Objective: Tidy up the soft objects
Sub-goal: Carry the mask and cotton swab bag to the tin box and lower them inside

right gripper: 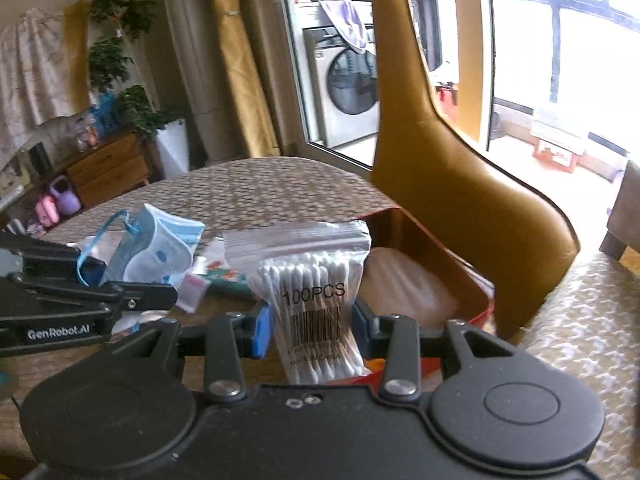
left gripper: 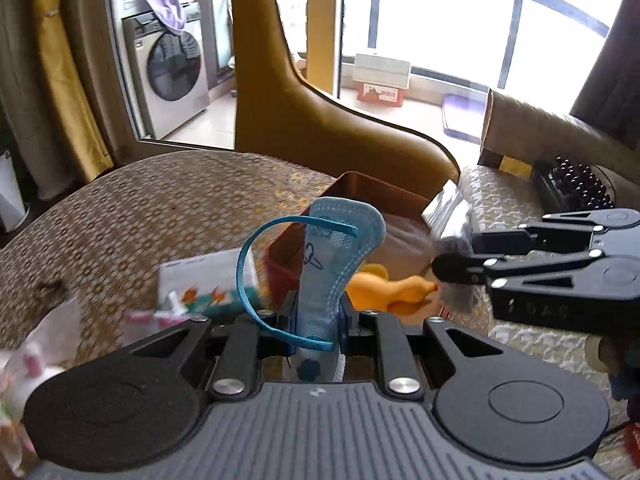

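My left gripper (left gripper: 316,320) is shut on a light blue face mask (left gripper: 336,248), which stands up between the fingers with its blue ear loop curling left. Just beyond it is an open red-brown box (left gripper: 360,188) with a yellow rubber toy (left gripper: 384,292) inside. My right gripper (right gripper: 312,320) is shut on a zip bag of cotton swabs (right gripper: 316,292), held at the box's (right gripper: 440,240) near left corner. In the right wrist view the left gripper (right gripper: 136,280) and mask (right gripper: 156,248) are at the left. In the left wrist view the right gripper (left gripper: 456,254) comes in from the right.
A tan chair back (left gripper: 300,120) rises behind the box. A printed tissue pack (left gripper: 204,280) and small wrapped items lie left of the box on the patterned tablecloth (left gripper: 160,208). A black hairbrush (left gripper: 572,188) lies at the right. A clear bag (right gripper: 404,280) lies in the box.
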`<state>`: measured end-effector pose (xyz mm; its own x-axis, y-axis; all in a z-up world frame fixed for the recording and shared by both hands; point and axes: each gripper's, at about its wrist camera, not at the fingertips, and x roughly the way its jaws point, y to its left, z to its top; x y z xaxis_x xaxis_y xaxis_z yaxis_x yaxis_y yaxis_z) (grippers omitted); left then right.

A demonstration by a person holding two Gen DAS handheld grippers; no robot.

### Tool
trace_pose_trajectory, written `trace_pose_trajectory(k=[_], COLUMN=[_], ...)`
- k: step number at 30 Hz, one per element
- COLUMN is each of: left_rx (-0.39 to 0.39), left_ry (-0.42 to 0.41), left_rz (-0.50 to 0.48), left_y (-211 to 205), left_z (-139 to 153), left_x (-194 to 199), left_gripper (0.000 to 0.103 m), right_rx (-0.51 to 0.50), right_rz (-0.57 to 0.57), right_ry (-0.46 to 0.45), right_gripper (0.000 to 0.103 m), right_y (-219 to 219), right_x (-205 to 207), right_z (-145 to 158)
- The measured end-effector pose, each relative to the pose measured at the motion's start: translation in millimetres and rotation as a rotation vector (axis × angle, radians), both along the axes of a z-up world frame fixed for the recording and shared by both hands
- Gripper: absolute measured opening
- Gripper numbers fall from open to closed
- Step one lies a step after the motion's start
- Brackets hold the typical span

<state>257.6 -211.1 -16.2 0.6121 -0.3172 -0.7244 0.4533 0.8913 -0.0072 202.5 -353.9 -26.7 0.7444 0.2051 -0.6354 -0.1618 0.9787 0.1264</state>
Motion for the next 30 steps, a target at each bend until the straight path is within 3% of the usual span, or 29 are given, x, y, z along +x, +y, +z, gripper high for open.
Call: trace_pose_trajectory(k=[15,21,30], left_rx=[0.074,0.131,0.158], left_ry=[0.104,0.144,0.184], left_rz=[-0.012,-0.010,-0.003], left_y=[-70,-87,-100], left_z=[-40,-66,-88], left_x=[87,107,122], left_gripper=[0.018,0.018,0.019], right_rx=[-0.094,-0.124,-0.114], right_rz=[-0.013,-0.002,0.007], right_ry=[0.069,0.100,0.128], right_gripper=[0.039,0.037,0.038], right_y=[-27,-29,-36], right_x=[51,65,70], right_z=[-35,-48,-62])
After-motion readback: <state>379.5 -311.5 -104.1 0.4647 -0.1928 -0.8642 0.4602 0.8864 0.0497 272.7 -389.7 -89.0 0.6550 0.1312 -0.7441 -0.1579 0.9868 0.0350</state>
